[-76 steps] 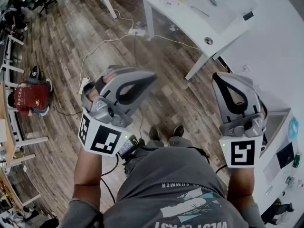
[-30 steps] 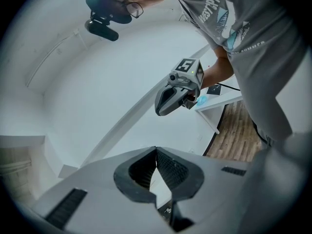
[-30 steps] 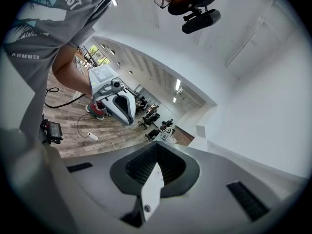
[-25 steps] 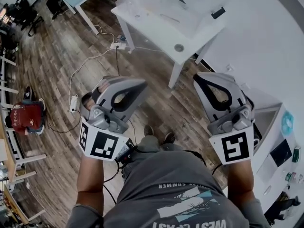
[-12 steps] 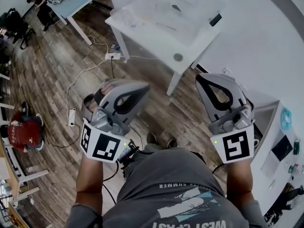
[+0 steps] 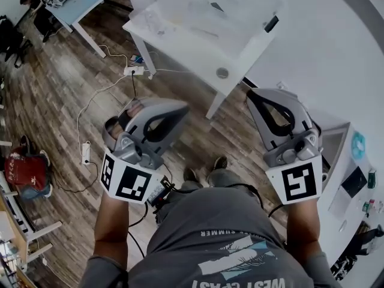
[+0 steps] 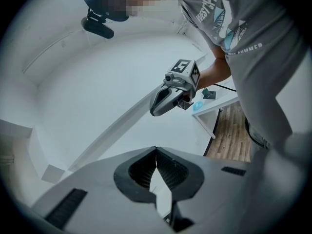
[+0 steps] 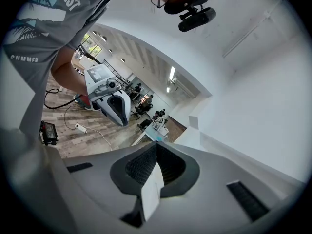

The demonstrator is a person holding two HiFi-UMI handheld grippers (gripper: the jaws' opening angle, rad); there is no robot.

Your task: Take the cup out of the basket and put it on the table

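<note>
White table (image 6: 240, 47) drawn closer than before, near edge just beyond left gripper (image 6: 182, 107) and right gripper (image 6: 254, 95), both closed and empty, open floor (image 6: 66, 95) at left

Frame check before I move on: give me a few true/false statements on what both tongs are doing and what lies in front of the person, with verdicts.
1. The left tongs and the right tongs are both shut with nothing between them. True.
2. The right tongs hold a cup. False: they are shut and empty.
3. A white table stands ahead of the person on a wooden floor. True.
4. The left tongs rest on the table top. False: the head view shows them held in the air over the floor, apart from the table.
</note>
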